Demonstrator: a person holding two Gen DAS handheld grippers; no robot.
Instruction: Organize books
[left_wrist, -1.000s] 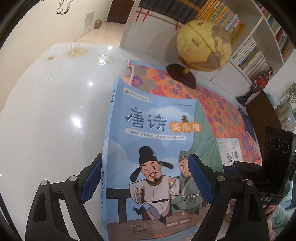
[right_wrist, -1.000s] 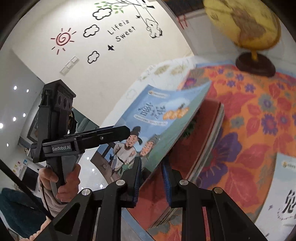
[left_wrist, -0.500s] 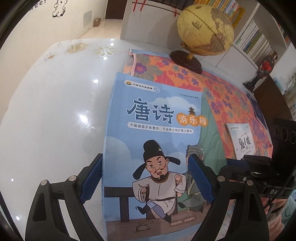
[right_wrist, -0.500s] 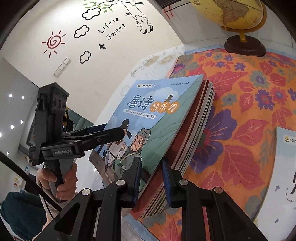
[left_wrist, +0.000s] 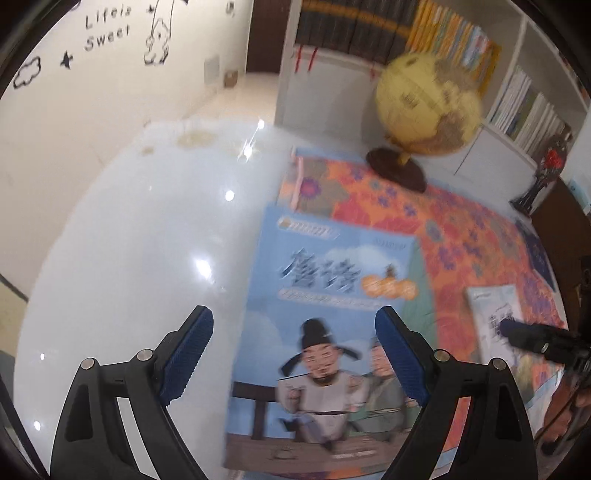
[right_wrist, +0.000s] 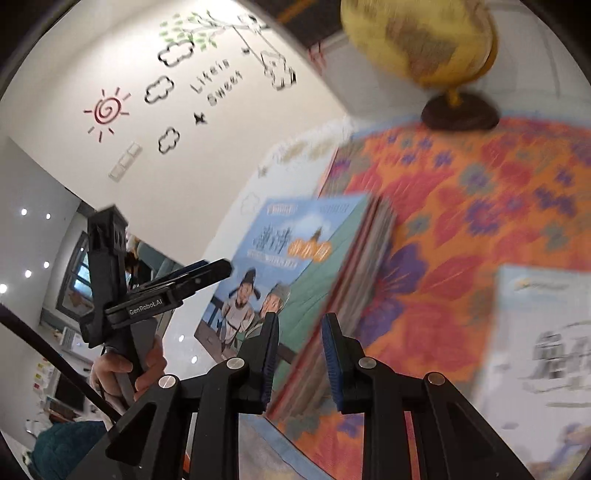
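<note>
On the floral mat (right_wrist: 480, 206), right gripper (right_wrist: 299, 354) jaws pinch the book stack (right_wrist: 332, 295); left gripper (left_wrist: 295, 354) jaws gape empty.

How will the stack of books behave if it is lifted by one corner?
It would probably sag: the stack seems made of thin softcover books. Their covers look smooth, so the books may slide apart. The right gripper pinches only a near corner, so the far end would likely droop or fan.
</note>
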